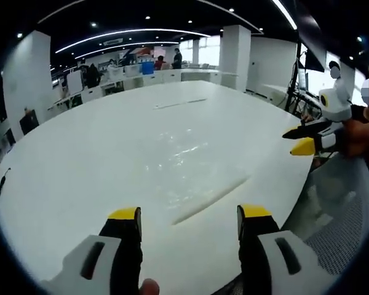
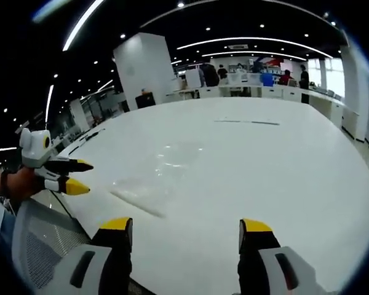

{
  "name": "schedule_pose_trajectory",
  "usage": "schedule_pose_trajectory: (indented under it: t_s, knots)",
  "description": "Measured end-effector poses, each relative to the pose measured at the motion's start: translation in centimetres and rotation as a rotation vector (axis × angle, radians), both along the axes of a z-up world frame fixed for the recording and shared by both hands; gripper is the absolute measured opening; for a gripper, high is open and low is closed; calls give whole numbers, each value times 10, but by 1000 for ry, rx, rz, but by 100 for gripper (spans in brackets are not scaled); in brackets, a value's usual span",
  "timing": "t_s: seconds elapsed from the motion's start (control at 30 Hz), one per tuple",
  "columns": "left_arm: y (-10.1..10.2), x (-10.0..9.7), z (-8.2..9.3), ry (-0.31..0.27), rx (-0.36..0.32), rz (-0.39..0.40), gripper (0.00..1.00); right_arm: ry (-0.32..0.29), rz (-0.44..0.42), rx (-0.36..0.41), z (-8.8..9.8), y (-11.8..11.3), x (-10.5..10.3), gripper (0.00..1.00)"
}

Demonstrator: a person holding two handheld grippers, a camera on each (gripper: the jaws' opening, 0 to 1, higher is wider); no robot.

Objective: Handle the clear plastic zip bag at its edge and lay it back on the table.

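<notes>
Right now the zip bag (image 1: 184, 178) lies flat on the white table (image 1: 80, 160), near the edge closest to the person, and nothing is touching it. In the left gripper view its zip strip reads as a faint slanting line just ahead of the jaws; in the right gripper view the bag (image 2: 150, 178) is a pale glossy patch ahead and to the left of that gripper.

The left gripper (image 1: 189, 215) hangs over the table edge with its yellow-tipped jaws spread wide and nothing between them. The right gripper (image 2: 186, 226) is likewise wide apart and empty. In each view the other gripper floats off to the side, off the table over a mesh chair (image 1: 338, 215), its tips close to each other though I can't judge the gap from there.

Judging by this, either the bag is already laid back and the job is finished, or the pick-up at its edge hasn't begun; the pictures alone don't settle which.
</notes>
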State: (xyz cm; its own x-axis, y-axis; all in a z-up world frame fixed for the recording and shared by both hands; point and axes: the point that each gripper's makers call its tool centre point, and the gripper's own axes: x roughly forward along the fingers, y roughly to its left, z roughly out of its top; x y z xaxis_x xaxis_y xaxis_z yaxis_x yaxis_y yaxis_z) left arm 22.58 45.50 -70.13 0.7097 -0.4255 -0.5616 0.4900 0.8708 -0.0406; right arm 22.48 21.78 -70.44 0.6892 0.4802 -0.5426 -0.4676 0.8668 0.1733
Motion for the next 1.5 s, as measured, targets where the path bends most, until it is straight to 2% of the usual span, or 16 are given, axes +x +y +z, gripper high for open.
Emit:
schedule_pose_trajectory:
  t_s: [0.07, 0.2, 0.4, 0.7, 0.77, 0.93, 1.2, 1.43, 1.5]
  knots:
    - [0, 3, 2, -25, -10, 0, 66, -30, -3, 8, 4, 0, 3, 84]
    - [-1, 8, 9, -81, -27, -2, 66, -29, 3, -21, 0, 0, 4, 83]
    - [-3, 10, 16, -116, -30, 0, 65, -66, 13, -5, 5, 5, 9, 81]
    - [-2, 10, 12, -124, -9, -7, 58, -22, -18, 12, -1, 0, 7, 78]
    - [-3, 10, 12, -126, 0, -15, 55, -50, -2, -10, 1, 2, 9, 73]
    - [-5, 8, 17, -141, 2, -22, 47, -69, 5, 7, 5, 4, 12, 70]
    - [-6, 5, 15, -116, 5, -17, 48, -32, -2, 17, 0, 5, 6, 71]
    - [-6, 7, 12, -111, 6, -26, 51, -25, 12, 14, 1, 8, 3, 71]
    - [-6, 6, 10, -94, 10, -25, 52, -23, 13, 15, 1, 9, 3, 71]
